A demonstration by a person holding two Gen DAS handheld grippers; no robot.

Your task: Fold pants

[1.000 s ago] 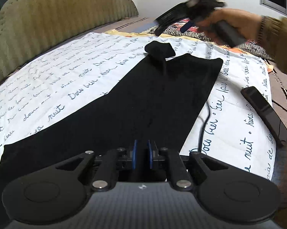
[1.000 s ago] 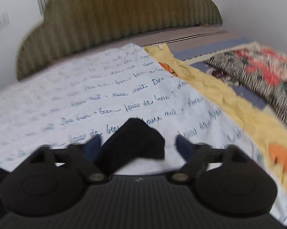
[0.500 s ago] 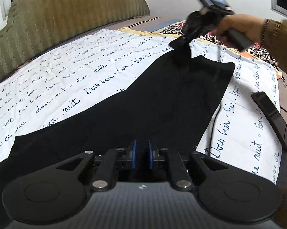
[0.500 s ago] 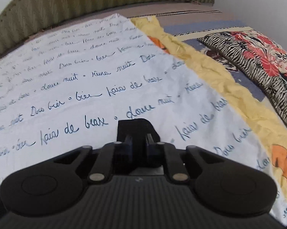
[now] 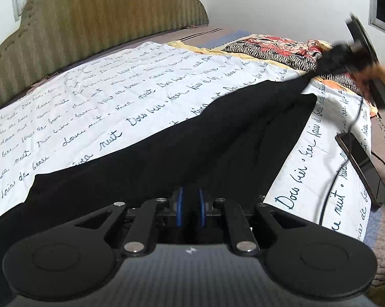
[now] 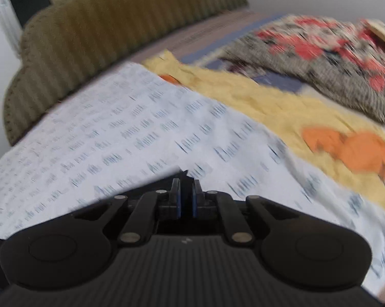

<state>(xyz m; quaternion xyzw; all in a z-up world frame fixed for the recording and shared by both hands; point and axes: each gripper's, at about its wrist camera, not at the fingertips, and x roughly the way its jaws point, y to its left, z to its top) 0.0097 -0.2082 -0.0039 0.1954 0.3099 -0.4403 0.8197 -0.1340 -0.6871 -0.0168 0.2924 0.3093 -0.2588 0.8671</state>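
Pants [image 5: 218, 138] of black cloth lie stretched across the bed, running from the lower left of the left wrist view up to its upper right, on a white sheet [image 5: 95, 107] printed with blue handwriting. At the bottom centre of that view the left gripper [image 5: 190, 206] has its blue pads [image 5: 179, 204] drawn close together and clamped on the near end of the pants, the cloth filling the narrow gap between them. At the upper right edge the far end of the pants is drawn up off the sheet into a peak that meets the right gripper [image 5: 346, 53], blurred there and carried by a hand [image 5: 383, 73]. In the right wrist view the right gripper [image 6: 186, 198] sits at the lower centre; its jaws have just been closing and now stand nearly together, pinching a dark tip of the pants [image 6: 183, 176] that pokes out above them. This view is smeared by motion. Behind the sheet stands an olive ribbed headboard [image 5: 95, 23] with a scalloped top, at the upper left of both views. To the right of the sheet lie a yellow cloth [image 6: 256, 102] with orange patches and a zebra-striped, red-flowered cloth [image 5: 266, 48]. A dark phone [image 5: 364, 166] rests on the sheet's right edge, with a black cable [image 5: 328, 199] beside it.
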